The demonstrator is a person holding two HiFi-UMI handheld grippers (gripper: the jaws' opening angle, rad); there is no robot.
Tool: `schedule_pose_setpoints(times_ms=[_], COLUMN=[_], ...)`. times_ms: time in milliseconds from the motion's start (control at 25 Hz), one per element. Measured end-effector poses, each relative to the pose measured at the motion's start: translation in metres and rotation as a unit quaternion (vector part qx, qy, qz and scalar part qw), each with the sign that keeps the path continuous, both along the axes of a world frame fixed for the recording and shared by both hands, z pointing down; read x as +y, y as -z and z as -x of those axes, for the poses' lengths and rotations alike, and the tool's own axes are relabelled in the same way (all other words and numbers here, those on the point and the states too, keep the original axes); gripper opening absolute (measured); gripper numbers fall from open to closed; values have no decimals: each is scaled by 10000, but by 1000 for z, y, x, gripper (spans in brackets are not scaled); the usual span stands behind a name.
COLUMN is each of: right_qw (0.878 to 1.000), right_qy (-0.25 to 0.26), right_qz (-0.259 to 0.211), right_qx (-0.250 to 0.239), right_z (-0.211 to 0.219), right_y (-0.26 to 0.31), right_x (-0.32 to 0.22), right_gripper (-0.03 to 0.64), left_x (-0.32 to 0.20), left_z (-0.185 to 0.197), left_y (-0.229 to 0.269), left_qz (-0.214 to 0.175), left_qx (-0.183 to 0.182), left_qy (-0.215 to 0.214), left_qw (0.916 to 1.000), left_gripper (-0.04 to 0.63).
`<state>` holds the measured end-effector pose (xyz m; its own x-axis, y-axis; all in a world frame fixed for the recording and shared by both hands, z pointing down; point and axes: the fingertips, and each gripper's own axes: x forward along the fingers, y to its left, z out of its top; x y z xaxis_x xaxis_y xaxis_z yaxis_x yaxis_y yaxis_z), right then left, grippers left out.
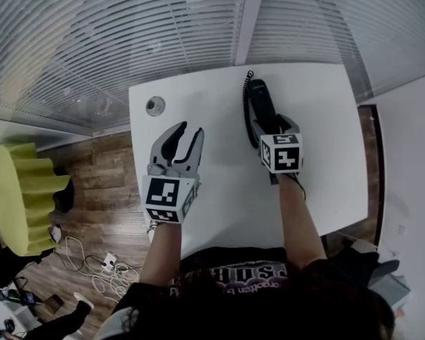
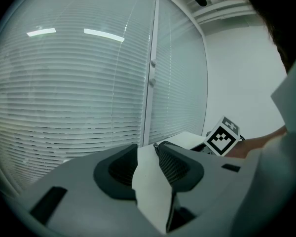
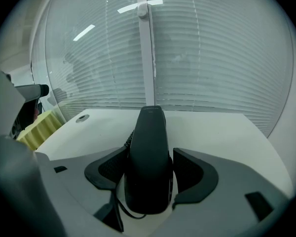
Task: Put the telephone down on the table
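Note:
The black telephone handset (image 1: 261, 98) with its coiled cord (image 1: 247, 91) lies lengthwise between the jaws of my right gripper (image 1: 273, 125), over the back middle of the white table (image 1: 326, 119). In the right gripper view the handset (image 3: 150, 132) fills the gap between the jaws, and the right gripper (image 3: 149, 157) is shut on it, its far end pointing down toward the table (image 3: 212, 127). My left gripper (image 1: 186, 129) hovers over the table's left half, apart from the handset. Its jaws stand open with only the white tabletop showing in the left gripper (image 2: 148, 154).
A round grommet (image 1: 155, 105) sits in the table's back left corner. A glass wall with blinds (image 1: 198, 20) runs behind the table. A yellow stool (image 1: 21, 197) and loose cables (image 1: 92, 261) are on the wooden floor to the left.

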<state>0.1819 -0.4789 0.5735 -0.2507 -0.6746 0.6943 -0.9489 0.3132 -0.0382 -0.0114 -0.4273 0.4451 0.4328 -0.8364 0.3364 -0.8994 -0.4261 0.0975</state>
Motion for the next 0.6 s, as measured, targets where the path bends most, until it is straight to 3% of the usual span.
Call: schedule_pose_setpoints(times_ms=[240, 440, 600], right_qw=[9988, 9924, 9875], right_qy=[-131, -75, -124], right_qz=[-413, -1107, -1463], right_qx=[-208, -524, -568], right_z=[-2, 5, 7], right_y=[35, 84, 116], right_x=[14, 33, 55], right_gripper=[288, 284, 214], left_x=[9, 24, 40], left_z=[-2, -6, -10], left_y=[11, 25, 32], left_qz=[-120, -276, -281], left_qx=[47, 116, 131], left_qy=[-77, -163, -317], left_qw=[9999, 9994, 9990], left_gripper=[140, 140, 140])
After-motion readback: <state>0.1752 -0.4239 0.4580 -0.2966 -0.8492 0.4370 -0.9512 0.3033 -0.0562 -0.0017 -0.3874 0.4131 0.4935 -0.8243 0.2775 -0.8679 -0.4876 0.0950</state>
